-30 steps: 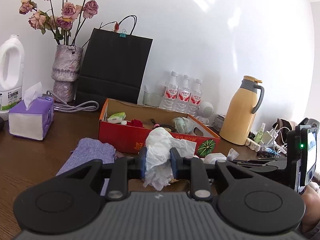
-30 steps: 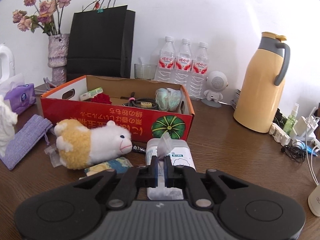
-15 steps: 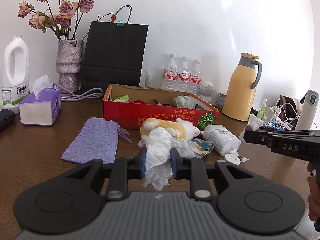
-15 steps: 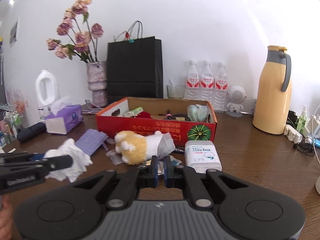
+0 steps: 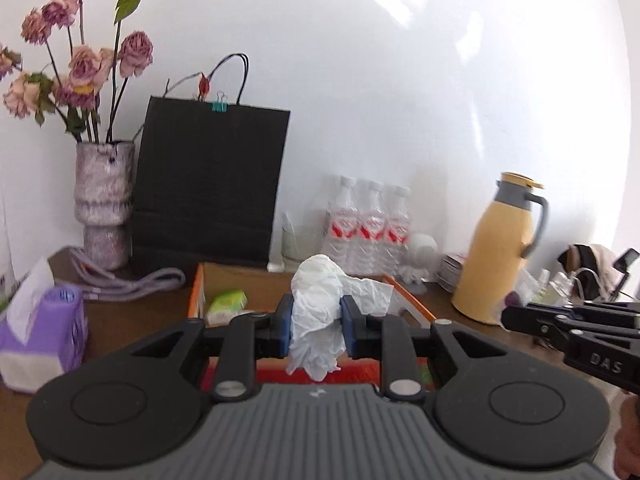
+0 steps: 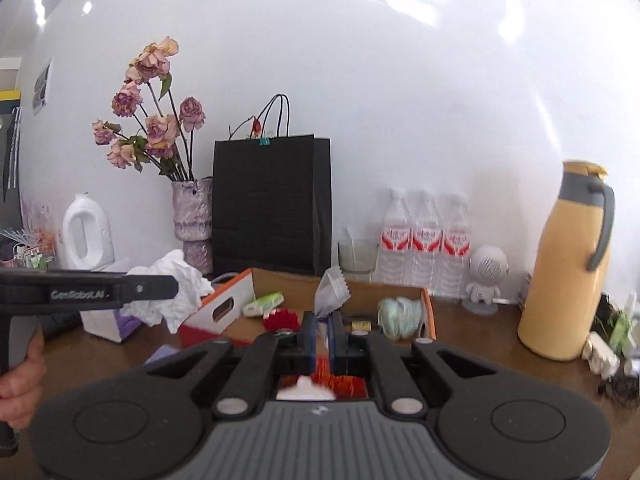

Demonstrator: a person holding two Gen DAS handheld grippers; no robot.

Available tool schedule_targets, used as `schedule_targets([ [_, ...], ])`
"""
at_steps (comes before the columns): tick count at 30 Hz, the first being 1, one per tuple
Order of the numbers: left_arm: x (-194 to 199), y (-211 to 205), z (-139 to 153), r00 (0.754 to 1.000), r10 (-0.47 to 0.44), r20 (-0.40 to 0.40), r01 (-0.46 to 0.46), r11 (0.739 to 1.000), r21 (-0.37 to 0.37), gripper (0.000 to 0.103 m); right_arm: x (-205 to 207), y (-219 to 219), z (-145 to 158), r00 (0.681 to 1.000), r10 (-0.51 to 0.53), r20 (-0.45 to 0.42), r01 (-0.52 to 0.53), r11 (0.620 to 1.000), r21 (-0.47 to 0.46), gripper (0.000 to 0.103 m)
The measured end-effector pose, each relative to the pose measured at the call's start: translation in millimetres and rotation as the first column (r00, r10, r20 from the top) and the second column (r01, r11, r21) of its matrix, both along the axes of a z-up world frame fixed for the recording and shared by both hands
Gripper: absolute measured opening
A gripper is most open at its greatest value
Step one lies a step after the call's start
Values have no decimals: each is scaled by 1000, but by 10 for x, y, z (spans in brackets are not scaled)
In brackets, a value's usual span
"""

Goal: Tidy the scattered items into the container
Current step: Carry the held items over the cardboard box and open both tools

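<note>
My left gripper (image 5: 314, 326) is clamped on a crumpled tissue (image 5: 324, 300), my right gripper (image 6: 323, 338) pinched tight on a clear plastic bag (image 6: 331, 290). Both loads hang just short of the red box (image 6: 224, 308), which lies ahead and below; the left looks nearer its rim.

Both wrist views face box (image 5: 408, 294), wall.

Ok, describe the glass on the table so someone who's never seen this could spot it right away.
Find the tall black paper bag against the wall. Right of it, behind the red box, stands the glass, beside three water bottles. It alone is short, clear, open-topped and unlabelled.
</note>
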State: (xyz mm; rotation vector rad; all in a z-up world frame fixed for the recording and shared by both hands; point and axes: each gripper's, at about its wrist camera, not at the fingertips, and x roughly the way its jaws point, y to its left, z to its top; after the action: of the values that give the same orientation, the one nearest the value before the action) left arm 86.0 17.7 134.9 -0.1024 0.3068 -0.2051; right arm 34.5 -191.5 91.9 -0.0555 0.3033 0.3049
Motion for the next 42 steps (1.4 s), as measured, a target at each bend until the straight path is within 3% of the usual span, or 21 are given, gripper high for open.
schedule_targets([
  [2, 471, -60, 92, 999, -28, -23, 29, 998, 49, 29, 418, 23, 144, 997, 64, -45, -65, 998, -13, 5],
  [6, 1422, -136, 58, 987, -34, -155, 39, 999, 29, 27, 1366, 134, 249, 971, 127, -203, -135, 990, -30, 5],
  [9, 2114, -185, -160, 950, -35, -309, 21, 999, -48, 26, 2057, 272, 170, 929, 140, -343, -156, 988, -19, 5],
  [12, 2606, -234, -474, 892, -6, -453, -34, 996, -81, 26, 2597, 434, -105, 888, 89, -452, -143, 986, -85, 5],
  [16, 2928, -315, -782, 853, 16, -521, -61, 996, -70, 29, 3087, 464, -537, 824, 0, -567, -113, 980, -165, 5],
  [17, 2954, -325, -846, 847, 25, -531, -72, 995, -68, 31, 3159, 454, -630, 809, -6, -588, -113, 980, -166, 5],
  [19, 2947, -346, -914, 849, 11, -529, -57, 996, -70, 49, 3280, 432, -762, 777, -24, -629, -103, 981, -164, 5],
  [22, 2874, -312, -862, 864, -11, -504, -30, 997, -74, 51, 3332, 408, -854, 750, -36, -660, -90, 984, -156, 14],
  [26, 2745, -231, -623, 882, 3, -472, -37, 997, -62, 58, 3244, 355, -737, 764, -46, -644, -75, 984, -160, 36],
  [29, 2602, -192, -408, 890, 26, -455, -43, 999, -27, 67, 3135, 292, -516, 779, -53, -625, -56, 987, -153, 37],
  [32, 2437, -187, -213, 882, 68, -467, -40, 997, 68, 82, 2975, 209, -298, 785, -67, -616, -25, 990, -139, 45],
  [35, 2278, -207, -77, 854, 119, -506, -29, 983, 181, 98, 2833, 141, -179, 760, -105, -641, 7, 988, -153, 55],
  [37, 2133, -208, -20, 842, 123, -525, 1, 973, 230, 99, 2732, 89, -137, 744, -140, -653, 38, 985, -168, 63],
  [39, 1950, -204, 15, 846, 145, -513, -9, 966, 258, 101, 2605, 44, -102, 740, -178, -648, 83, 981, -174, 75],
  [42, 1685, -172, 9, 849, 180, -496, -51, 963, 263, 103, 2395, 9, -103, 757, -170, -631, 105, 985, -139, 76],
])
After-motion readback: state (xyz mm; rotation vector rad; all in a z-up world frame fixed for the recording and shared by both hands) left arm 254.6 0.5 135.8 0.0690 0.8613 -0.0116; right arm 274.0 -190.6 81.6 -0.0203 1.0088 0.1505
